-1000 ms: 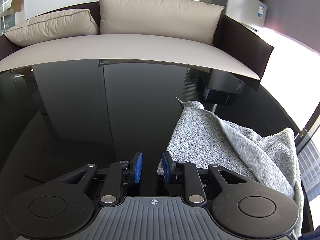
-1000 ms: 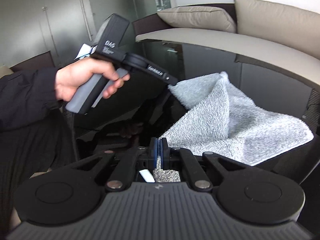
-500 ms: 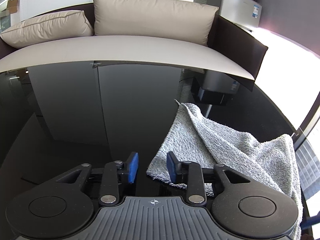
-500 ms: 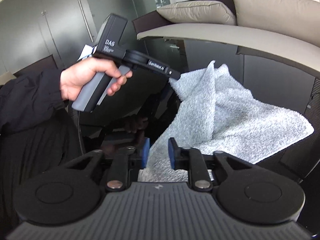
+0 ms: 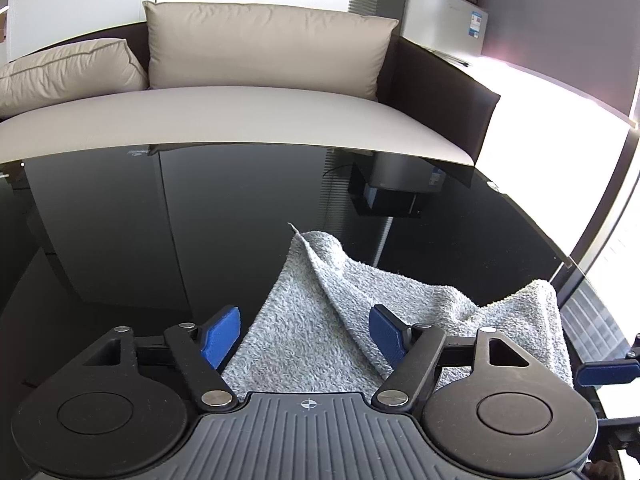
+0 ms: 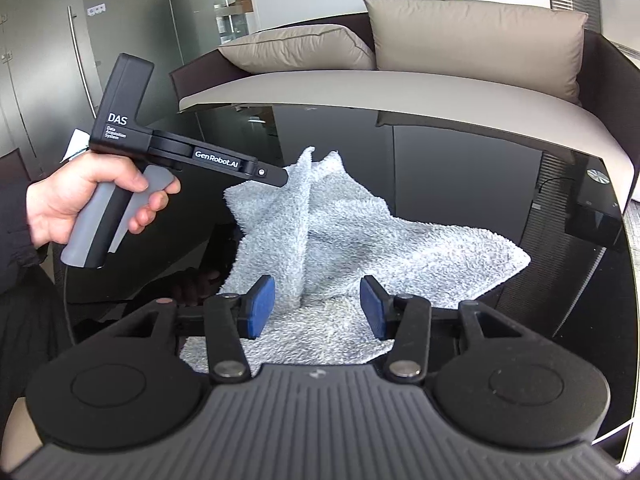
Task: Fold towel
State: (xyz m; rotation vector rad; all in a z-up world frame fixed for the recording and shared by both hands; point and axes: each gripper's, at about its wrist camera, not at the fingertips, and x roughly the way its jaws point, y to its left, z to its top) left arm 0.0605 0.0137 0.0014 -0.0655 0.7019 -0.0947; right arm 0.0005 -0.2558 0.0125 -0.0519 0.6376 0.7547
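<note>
the grey towel (image 6: 352, 236) lies rumpled on the near part of the black glass table (image 5: 168, 232), one ridge standing up in a peak. judged light, soft and limp; it should sag and be best taken at a corner or hemmed edge. the left gripper (image 5: 306, 334) and the right gripper (image 6: 318, 306) have both just been opening; their jaws stand apart, cloth between them but unpressed. the glossy top looks slippery. a beige sofa (image 5: 256, 80) stands beyond, and a fridge (image 5: 444, 16) stands to its right.

Grey fluffy towel (image 6: 360, 240), rumpled and ridged, on black table (image 6: 460, 160)
</note>
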